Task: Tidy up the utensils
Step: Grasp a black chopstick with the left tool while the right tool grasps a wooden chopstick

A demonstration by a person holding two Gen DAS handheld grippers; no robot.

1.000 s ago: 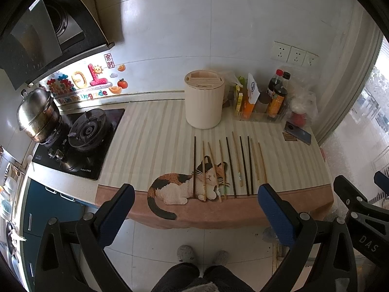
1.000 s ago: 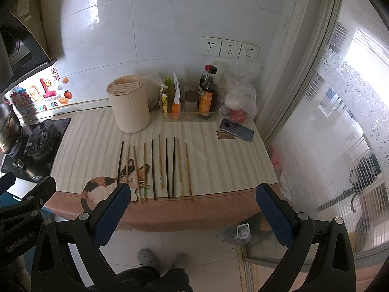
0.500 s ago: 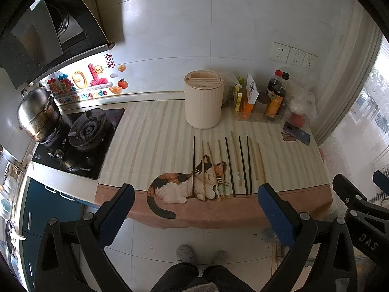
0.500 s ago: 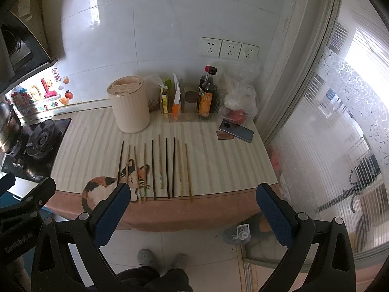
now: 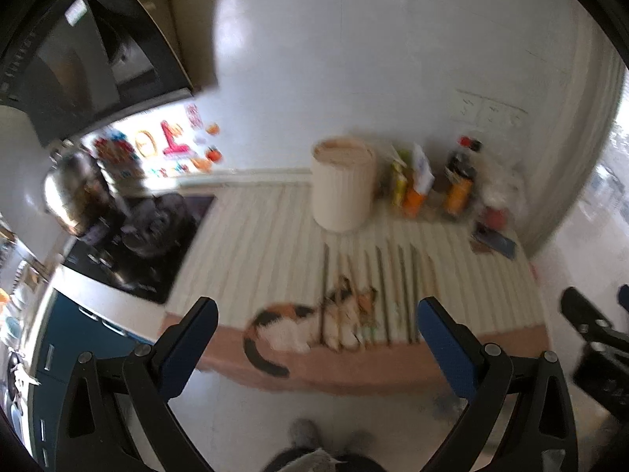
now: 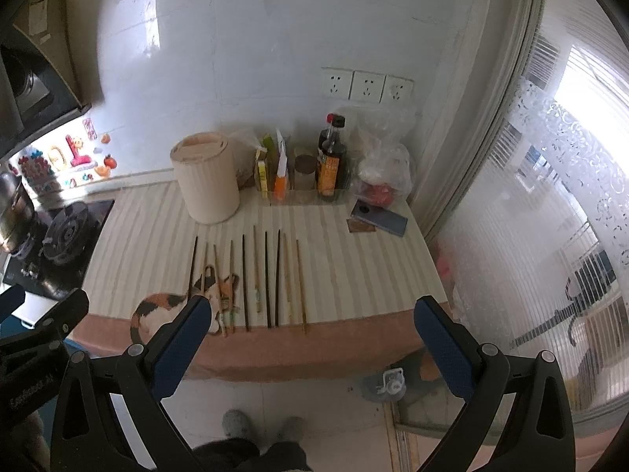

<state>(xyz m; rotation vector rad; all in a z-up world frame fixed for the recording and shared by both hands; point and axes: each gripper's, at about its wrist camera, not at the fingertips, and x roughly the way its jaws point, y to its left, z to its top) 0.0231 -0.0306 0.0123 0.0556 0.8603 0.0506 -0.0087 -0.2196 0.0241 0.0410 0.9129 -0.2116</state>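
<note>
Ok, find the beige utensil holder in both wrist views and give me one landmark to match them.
Left wrist view: the beige utensil holder stands a little right of centre, upright on the striped counter mat, behind the row of chopsticks; the picture is blurred.
Right wrist view: the holder stands left of centre, behind the left end of the chopsticks.
Shared landmark: the dark sauce bottle with a red cap, to the holder's right in both.

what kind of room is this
Most likely a home kitchen: a gas stove with a steel pot at the counter's left end, sauce bottles against the tiled wall, and chopsticks laid out beside a beige utensil holder.
</note>
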